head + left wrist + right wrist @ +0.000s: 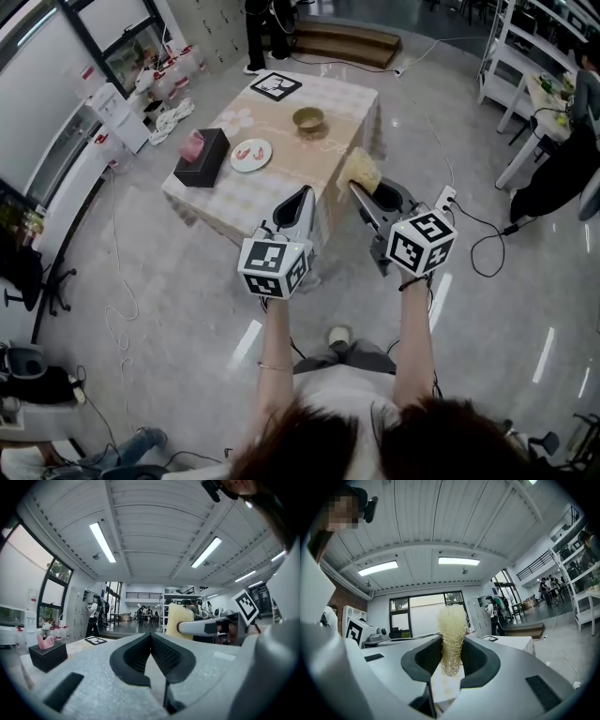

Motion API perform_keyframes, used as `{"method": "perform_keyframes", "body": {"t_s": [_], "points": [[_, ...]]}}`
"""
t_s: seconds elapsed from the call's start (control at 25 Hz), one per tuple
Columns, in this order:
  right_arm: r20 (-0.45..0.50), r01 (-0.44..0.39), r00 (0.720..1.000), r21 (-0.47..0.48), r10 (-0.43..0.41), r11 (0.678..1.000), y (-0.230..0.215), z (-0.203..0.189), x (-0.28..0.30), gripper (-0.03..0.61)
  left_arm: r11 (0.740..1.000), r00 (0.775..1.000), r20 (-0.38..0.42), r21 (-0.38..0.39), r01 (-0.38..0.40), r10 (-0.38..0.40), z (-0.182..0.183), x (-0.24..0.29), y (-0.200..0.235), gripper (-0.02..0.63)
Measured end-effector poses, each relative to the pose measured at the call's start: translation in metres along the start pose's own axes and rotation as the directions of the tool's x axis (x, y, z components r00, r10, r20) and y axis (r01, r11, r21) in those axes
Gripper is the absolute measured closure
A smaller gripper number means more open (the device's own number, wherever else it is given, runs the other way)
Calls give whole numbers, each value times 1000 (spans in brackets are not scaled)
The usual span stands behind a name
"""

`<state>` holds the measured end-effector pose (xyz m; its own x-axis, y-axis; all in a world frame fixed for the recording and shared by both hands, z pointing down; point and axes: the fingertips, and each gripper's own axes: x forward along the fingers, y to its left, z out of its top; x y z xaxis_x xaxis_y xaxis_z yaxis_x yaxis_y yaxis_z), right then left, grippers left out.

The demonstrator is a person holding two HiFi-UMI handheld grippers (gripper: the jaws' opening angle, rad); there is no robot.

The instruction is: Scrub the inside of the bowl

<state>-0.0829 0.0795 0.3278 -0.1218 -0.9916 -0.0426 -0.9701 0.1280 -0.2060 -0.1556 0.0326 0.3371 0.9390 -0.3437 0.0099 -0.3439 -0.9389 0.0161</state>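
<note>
A tan bowl (308, 119) stands on the far part of the checked table (281, 187), apart from both grippers. My right gripper (356, 187) is shut on a pale yellow mesh scrubber (363, 170), which sticks up between its pads (452, 634). It hovers at the table's near right corner. My left gripper (304, 192) is beside it at the near edge, and its jaws (151, 635) are shut with nothing between them. In the left gripper view the scrubber (177, 619) and the right gripper (213, 628) show to the right.
A white plate (250, 155) with red food and a black box (201, 157) holding something pink sit on the table's left. A marker card (276, 86) lies at the far end. Cables (478, 234) run over the grey floor; shelves (525, 84) stand to the right.
</note>
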Motion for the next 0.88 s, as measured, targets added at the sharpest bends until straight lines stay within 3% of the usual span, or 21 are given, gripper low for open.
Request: {"method": "perform_keyframes", "body": {"t_s": [0.4,0.88], "points": [[-4,-3,1000,0,3,1000,-21,-1,25,482,1000,1000,-21,0,4,-4,-9,26,15,603],[-53,-62,997,15,63,998,-98,8,77,482,998,998,-33,-11,-61,61,-11,108,42,603]]}}
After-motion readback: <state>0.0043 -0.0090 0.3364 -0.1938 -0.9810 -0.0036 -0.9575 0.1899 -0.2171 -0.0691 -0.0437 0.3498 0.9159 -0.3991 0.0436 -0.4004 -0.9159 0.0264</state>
